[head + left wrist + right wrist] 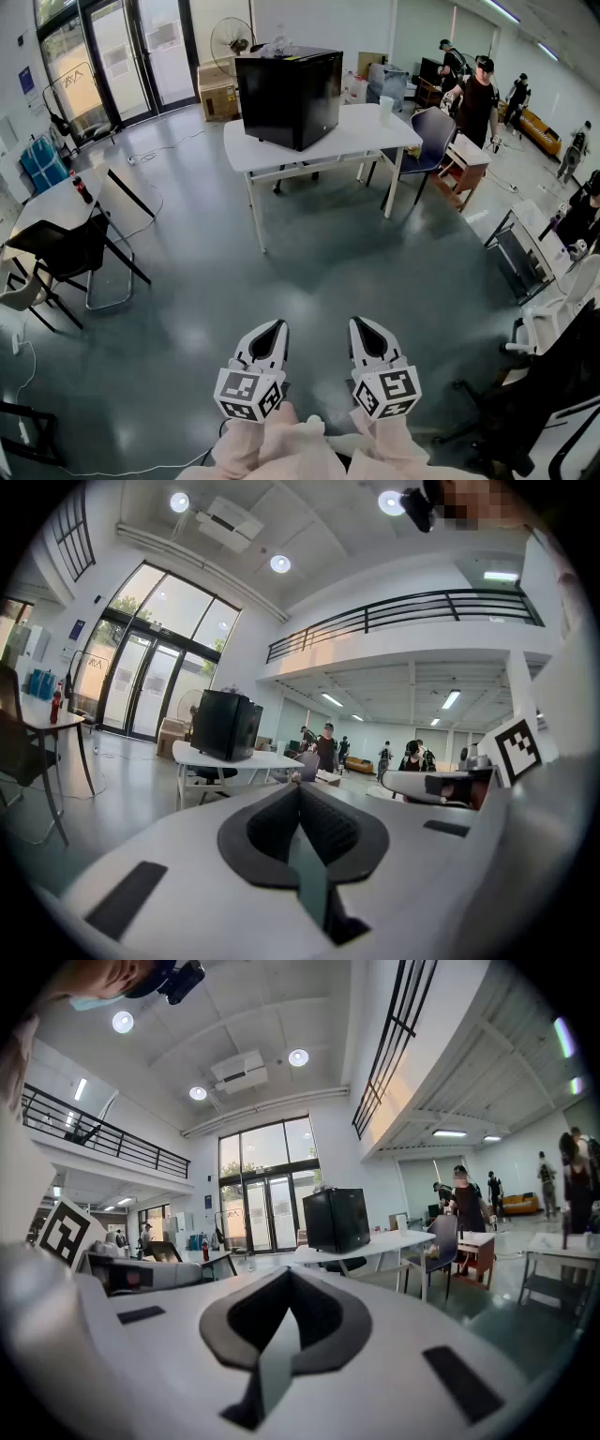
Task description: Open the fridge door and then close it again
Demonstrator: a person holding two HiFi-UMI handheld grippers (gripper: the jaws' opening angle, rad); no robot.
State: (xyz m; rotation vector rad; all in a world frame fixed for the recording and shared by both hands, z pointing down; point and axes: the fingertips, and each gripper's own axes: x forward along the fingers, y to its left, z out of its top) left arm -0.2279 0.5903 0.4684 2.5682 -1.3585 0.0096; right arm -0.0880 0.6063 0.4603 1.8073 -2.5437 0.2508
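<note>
Nothing reads clearly. Faint lettering on the glass door (pixel 77 82), at nine o'clock from the fridge (pixel 289 97), is too small to decipher.

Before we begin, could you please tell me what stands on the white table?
A black box-shaped fridge with its door shut and a white cup stand there; anything behind the fridge is hidden.

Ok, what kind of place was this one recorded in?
Probably an open office or lab hall: a black mini fridge sits on a white table, with glass entrance doors and a railed mezzanine.
</note>
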